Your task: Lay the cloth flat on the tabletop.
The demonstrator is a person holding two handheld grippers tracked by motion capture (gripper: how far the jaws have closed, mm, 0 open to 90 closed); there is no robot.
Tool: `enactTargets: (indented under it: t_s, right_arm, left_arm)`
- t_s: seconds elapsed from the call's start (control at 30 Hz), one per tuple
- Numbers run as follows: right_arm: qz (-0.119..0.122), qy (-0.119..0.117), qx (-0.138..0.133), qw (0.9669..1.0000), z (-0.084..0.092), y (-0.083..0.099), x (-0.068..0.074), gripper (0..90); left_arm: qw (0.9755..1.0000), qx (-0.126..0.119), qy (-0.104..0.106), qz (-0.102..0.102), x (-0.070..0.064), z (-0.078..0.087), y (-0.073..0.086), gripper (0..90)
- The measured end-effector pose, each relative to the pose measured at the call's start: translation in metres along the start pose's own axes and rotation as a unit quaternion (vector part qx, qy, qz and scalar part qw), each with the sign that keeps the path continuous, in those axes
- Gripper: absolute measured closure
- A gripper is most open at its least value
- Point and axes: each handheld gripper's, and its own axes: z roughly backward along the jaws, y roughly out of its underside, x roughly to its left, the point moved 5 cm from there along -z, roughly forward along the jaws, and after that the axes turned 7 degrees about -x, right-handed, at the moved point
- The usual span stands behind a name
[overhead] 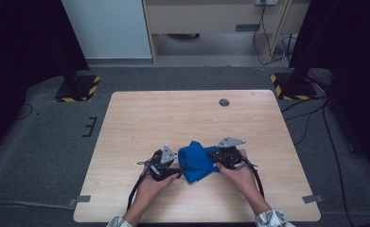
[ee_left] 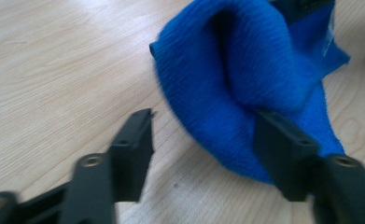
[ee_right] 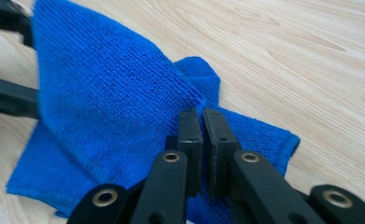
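my right tongs [ee_right: 202, 140] are clamped on the blue cloth [overhead: 199, 161] bunched mid-worktop [overhead: 173, 113]; my left tongs [ee_left: 208, 140] stand apart, straddling its edge. closing too shallow, i might catch one layer and it slips.

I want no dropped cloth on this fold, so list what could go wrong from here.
1. The left gripper has its jaws apart at the blue cloth's edge, one pad on the fabric, one off; closing may miss the layer.
2. The right gripper pinches a thin fold; a pull could slip it free.
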Motion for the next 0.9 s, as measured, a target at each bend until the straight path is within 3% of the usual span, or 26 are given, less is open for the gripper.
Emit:
enactTargets:
  t_s: [0.07, 0.17, 0.27, 0.37, 0.5, 0.57, 0.67, 0.8, 0.9]
  right_arm:
    - [0.005, -0.003, -0.005, 1.0000, 0.001, -0.001, 0.002, 87.2]
    - [0.004, -0.009, -0.009, 0.9999, 0.003, -0.004, 0.005, 87.4]
    - [0.008, -0.012, -0.015, 0.9998, 0.009, -0.009, 0.007, 87.5]
    - [0.012, -0.013, -0.022, 0.9996, 0.018, -0.014, 0.007, 87.9]
    - [0.003, -0.004, -0.034, 0.9994, 0.027, -0.019, 0.000, 88.3]
    - [-0.004, 0.003, -0.033, 0.9995, 0.029, -0.019, -0.007, 88.5]
    - [-0.014, 0.011, -0.023, 0.9996, 0.026, -0.013, -0.018, 88.4]
    - [-0.027, 0.017, 0.002, 0.9995, 0.015, 0.001, -0.030, 88.4]
    - [-0.027, 0.024, 0.011, 0.9993, 0.008, 0.006, -0.036, 87.9]
  left_arm:
    - [1.0000, -0.004, 0.001, -0.002, -0.001, -0.003, -0.001, 59.4]
    - [1.0000, -0.009, -0.002, -0.002, -0.001, -0.006, -0.003, 75.0]
    - [0.9998, -0.017, -0.002, 0.000, 0.001, -0.004, -0.008, 83.2]
    - [0.9991, -0.036, 0.007, 0.023, 0.008, 0.006, -0.013, 84.3]
    - [0.9983, -0.043, 0.005, 0.040, 0.019, 0.012, -0.014, 85.1]
    - [0.9983, -0.038, -0.002, 0.043, 0.026, 0.009, -0.013, 85.4]
    - [0.9971, -0.037, 0.004, 0.066, 0.033, 0.002, -0.010, 84.7]
    - [0.9987, -0.013, 0.002, 0.049, 0.032, -0.015, -0.008, 84.3]
    - [0.9975, -0.015, -0.006, 0.069, 0.034, -0.021, -0.006, 73.2]
